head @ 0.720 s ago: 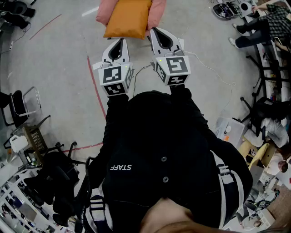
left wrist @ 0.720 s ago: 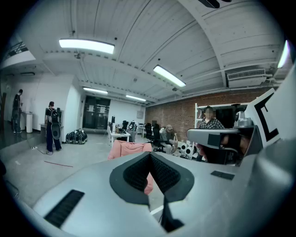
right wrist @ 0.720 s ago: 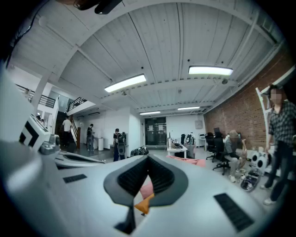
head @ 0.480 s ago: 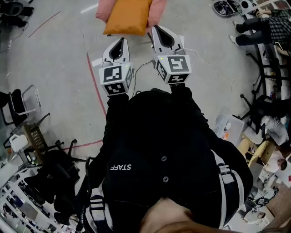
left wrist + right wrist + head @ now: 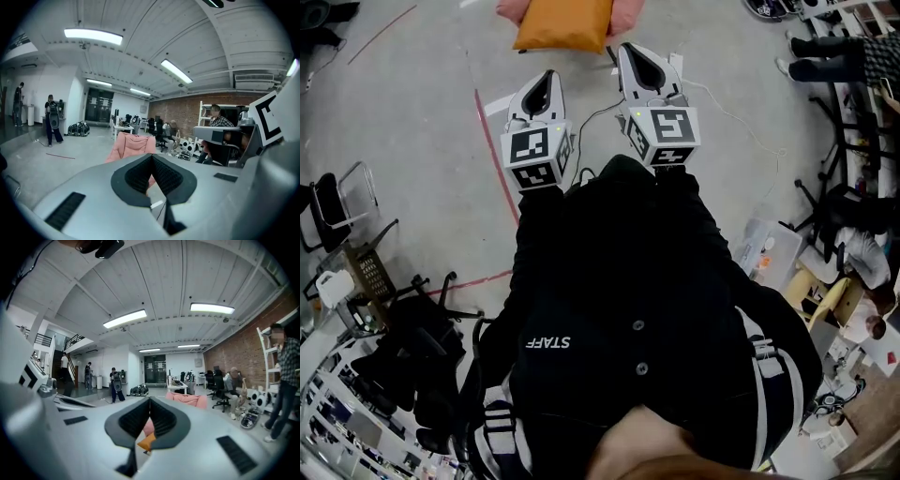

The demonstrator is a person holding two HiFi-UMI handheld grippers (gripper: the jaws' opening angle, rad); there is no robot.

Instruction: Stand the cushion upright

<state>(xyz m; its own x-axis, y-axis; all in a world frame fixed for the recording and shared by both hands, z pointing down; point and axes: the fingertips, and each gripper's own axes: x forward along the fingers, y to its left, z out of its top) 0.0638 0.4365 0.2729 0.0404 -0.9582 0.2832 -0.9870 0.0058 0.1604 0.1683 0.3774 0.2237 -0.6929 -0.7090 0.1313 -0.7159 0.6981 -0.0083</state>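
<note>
A: Head view: where's the cushion?
B: The orange cushion (image 5: 562,23) is at top ctr of frame. It lies flat on a pink seat (image 5: 625,11) that pokes out on both sides. The left gripper (image 5: 547,75) and right gripper (image 5: 630,49) sit just below it in frame, both pointing up-frame at it. The right tip is just beside the cushion's lower right corner; contact can't be told. The left tip is clearly apart from it. A red floor line (image 5: 492,141) runs down-frame, left of the left gripper.

A: Left gripper view?
B: Jaws clenched tight, nothing btw them. The pink seat (image 5: 133,145) is at ctr frame beyond the tip, w/ its back raised. The orange cushion can't be made out there.

A: Right gripper view?
B: Same: pads pressed together, empty. A corner of the orange cushion (image 5: 146,442) peeks out under the jaws at lower ctr. The pink seat (image 5: 190,400) is just right of ctr, further off.

A: Which step, then?
B: Prob. the approach. The cushion is flat and ungripped, so the standing-up isn't begun.

A: What does the next move need?
B: Jaws have to part first, since clenched ones can't take an edge. Then both grippers go fwd (up-frame) to the cushion's near edge, one per corner. They pinch it and tip it up, likely leaning it on the seat's back. It looks soft, so a shallow pinch might slip or just fold the corner.
</note>
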